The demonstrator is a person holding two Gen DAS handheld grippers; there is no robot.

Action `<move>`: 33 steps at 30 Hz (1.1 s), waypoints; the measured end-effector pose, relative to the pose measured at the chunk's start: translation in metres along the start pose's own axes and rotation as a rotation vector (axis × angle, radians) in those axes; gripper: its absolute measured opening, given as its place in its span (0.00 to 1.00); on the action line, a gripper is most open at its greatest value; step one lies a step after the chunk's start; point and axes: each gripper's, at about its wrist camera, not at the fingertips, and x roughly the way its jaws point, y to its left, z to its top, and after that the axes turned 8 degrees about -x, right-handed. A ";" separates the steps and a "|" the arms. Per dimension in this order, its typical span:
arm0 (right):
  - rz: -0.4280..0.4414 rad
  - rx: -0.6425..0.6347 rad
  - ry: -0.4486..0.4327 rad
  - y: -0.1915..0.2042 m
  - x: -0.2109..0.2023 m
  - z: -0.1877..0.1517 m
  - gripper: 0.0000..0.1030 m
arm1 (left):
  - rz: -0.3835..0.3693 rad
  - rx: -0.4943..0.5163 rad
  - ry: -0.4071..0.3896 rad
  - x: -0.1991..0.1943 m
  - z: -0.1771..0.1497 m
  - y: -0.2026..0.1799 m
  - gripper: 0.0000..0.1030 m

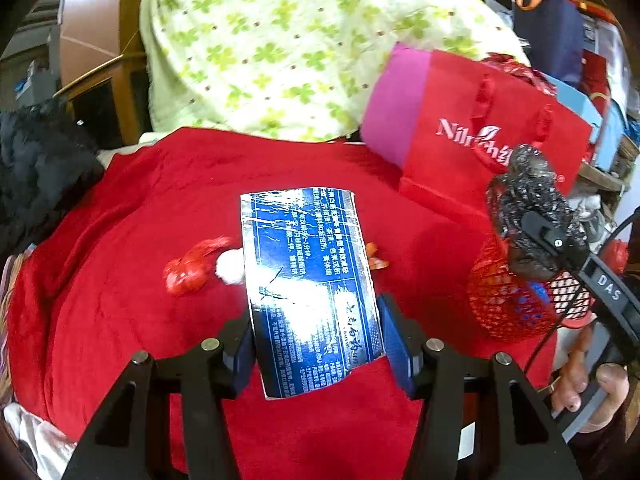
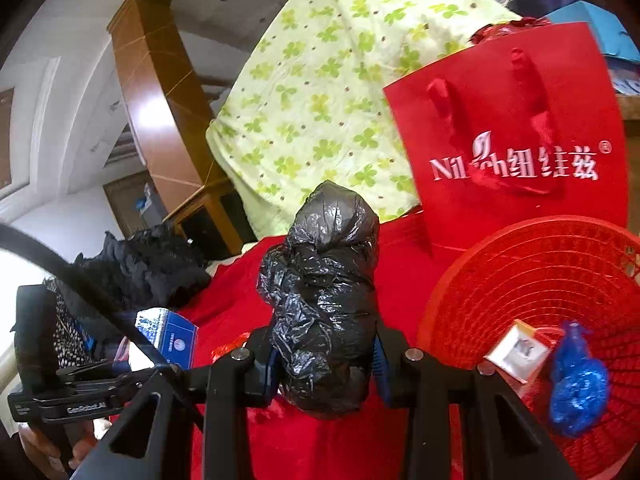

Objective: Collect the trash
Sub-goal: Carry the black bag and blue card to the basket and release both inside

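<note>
**Trash held in both grippers, red basket on the right**

Trash is already off the red blanket (image 1: 120, 240) in both hands. The left gripper (image 1: 318, 344) pinches a blue and silver wrapper (image 1: 310, 280) between its pads, gripping the lower half; the wrapper's long axis runs up and away from the jaws. The right gripper (image 2: 324, 364) is clamped on a crumpled black plastic bag (image 2: 324, 292), which stands upright above its jaws.

The red mesh basket (image 2: 540, 280) lies tipped with its mouth toward the camera, just to the right of the right gripper. It already holds a small white box (image 2: 516, 354) and a blue plastic wad (image 2: 578, 388). The right hand is judged nearer to it; the left must cross rightward.

A red scrap (image 1: 192, 268) and a white wad (image 1: 231, 266) remain on the blanket, beyond the left gripper.
</note>
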 end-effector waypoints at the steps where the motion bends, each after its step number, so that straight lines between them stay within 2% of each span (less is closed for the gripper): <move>1: -0.002 0.005 -0.005 -0.003 -0.002 0.001 0.37 | -0.005 0.006 -0.003 -0.002 0.001 -0.004 0.56; 10: -0.022 0.047 -0.050 -0.021 -0.019 0.006 0.37 | -0.036 0.060 -0.007 -0.011 0.001 -0.037 0.56; 24: -0.053 0.098 -0.097 -0.051 -0.045 0.007 0.37 | -0.063 0.098 -0.014 -0.014 -0.001 -0.061 0.56; 33: -0.080 0.165 -0.123 -0.083 -0.067 0.003 0.37 | -0.133 0.153 -0.043 -0.019 -0.001 -0.095 0.56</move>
